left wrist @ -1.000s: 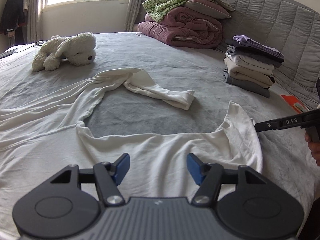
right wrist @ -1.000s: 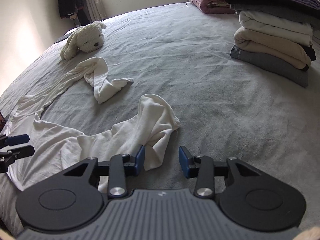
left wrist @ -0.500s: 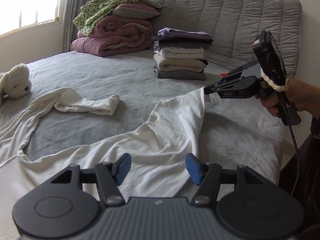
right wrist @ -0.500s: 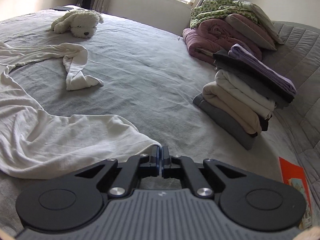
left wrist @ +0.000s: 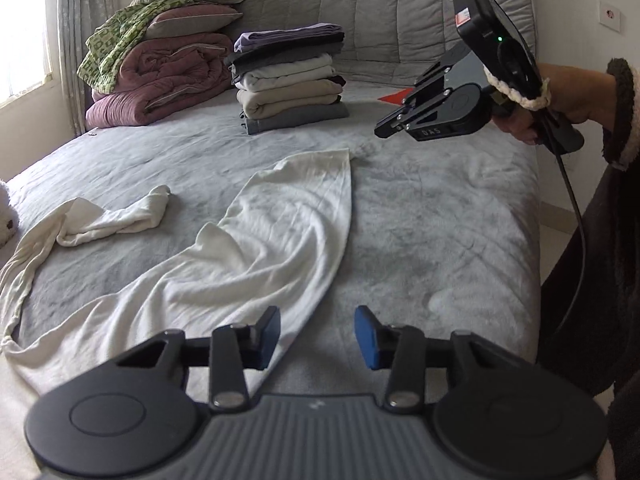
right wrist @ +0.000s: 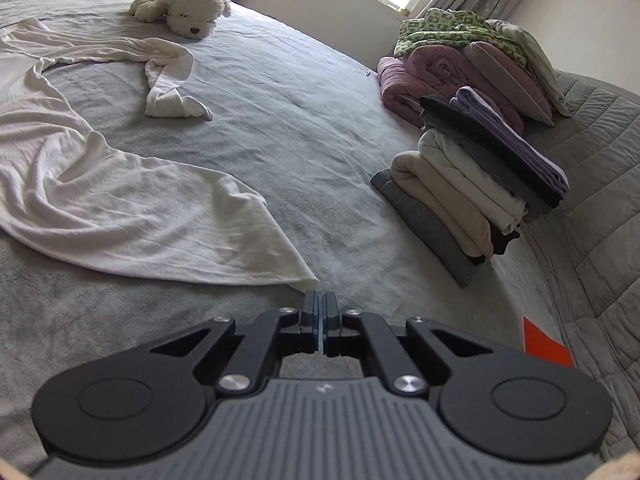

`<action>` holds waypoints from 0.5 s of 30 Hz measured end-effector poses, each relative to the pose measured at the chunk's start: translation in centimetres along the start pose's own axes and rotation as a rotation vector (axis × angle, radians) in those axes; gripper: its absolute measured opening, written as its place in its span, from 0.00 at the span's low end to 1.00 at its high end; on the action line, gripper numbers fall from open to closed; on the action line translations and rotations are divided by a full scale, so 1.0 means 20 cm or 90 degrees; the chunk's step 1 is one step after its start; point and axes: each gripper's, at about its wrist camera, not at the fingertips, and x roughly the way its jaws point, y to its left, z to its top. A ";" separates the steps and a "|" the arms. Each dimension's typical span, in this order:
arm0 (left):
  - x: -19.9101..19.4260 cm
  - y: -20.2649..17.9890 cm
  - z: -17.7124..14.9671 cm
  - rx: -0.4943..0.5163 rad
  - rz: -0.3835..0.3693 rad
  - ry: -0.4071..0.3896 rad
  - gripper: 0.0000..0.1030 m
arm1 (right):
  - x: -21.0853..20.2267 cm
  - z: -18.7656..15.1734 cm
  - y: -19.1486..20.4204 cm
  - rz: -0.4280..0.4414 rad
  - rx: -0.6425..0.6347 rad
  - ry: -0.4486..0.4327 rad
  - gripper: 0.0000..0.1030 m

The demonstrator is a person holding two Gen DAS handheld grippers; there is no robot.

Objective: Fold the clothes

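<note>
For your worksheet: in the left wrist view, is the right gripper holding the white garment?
No: the right gripper hangs in the air above the bed, clear of the white garment lying flat below it.

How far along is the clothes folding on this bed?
Done: a stack of folded clothes sits by the headboard. In hand: nothing; the left gripper is open over the white top, the right gripper shut and empty, clear of it. Left: the crumpled sleeve needs straightening, then every fold.
</note>
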 end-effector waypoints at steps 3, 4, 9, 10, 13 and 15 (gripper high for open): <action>0.03 -0.02 -0.01 0.007 0.014 0.009 0.33 | 0.02 -0.02 0.00 0.025 0.017 0.006 0.26; 0.03 -0.02 -0.01 0.010 0.018 0.012 0.30 | 0.04 -0.02 0.00 0.023 0.013 0.008 0.38; 0.06 -0.03 -0.02 0.007 0.044 0.022 0.14 | 0.15 -0.04 0.04 0.007 -0.015 0.012 0.39; 0.06 -0.02 -0.02 0.003 0.050 0.022 0.09 | 0.16 -0.03 0.04 0.008 -0.010 0.006 0.39; 0.07 -0.01 -0.02 -0.013 0.058 0.023 0.03 | 0.20 -0.01 0.01 0.014 0.011 -0.011 0.39; 0.07 -0.01 -0.01 -0.020 0.061 0.021 0.01 | 0.22 0.00 0.00 0.021 0.020 -0.020 0.39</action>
